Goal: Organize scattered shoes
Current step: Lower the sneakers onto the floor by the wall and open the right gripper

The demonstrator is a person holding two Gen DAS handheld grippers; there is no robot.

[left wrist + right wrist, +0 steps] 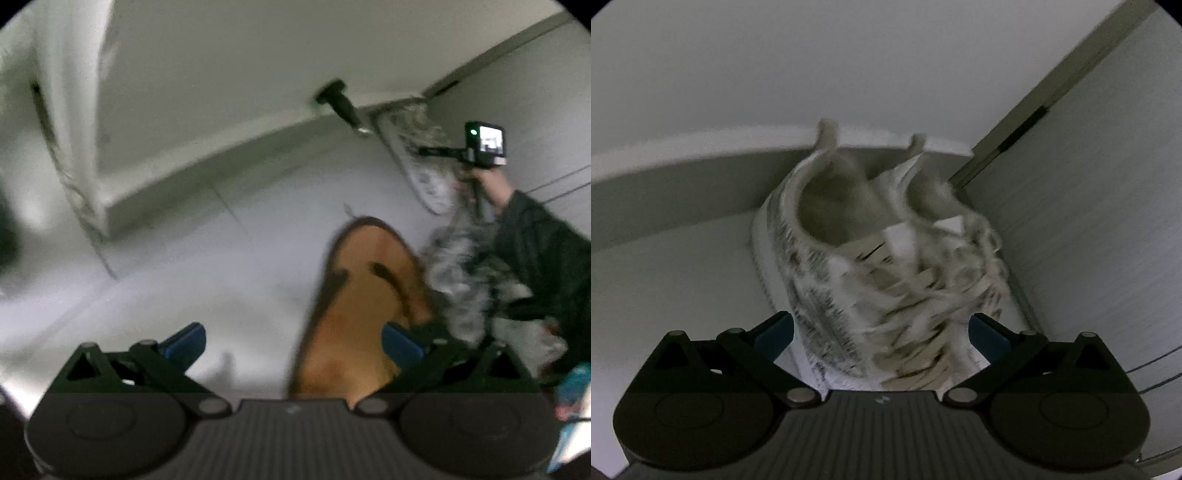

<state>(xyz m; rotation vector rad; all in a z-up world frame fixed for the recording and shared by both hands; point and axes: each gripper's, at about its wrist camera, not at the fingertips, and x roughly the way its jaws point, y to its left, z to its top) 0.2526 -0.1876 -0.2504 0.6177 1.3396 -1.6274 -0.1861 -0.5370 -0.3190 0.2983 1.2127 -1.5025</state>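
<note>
In the left wrist view the left gripper (293, 341) has its blue-padded fingers (186, 341) spread wide, and the flat tan sandal with dark straps (364, 295) lies on the pale floor (184, 280) with its heel end at the right finger and its long axis running away towards the far wall, so it sits off-centre to the right. In the right wrist view the right gripper (882, 334) also stands fully apart, straddling the pale grey knitted lace-up sneaker (871, 258) without pressing it; the shoe's length runs straight ahead between the fingers, its open collar at the far end near the white baseboard (683, 155), so I judge the right hand better lined up for a squeeze across the shoe's width
</note>
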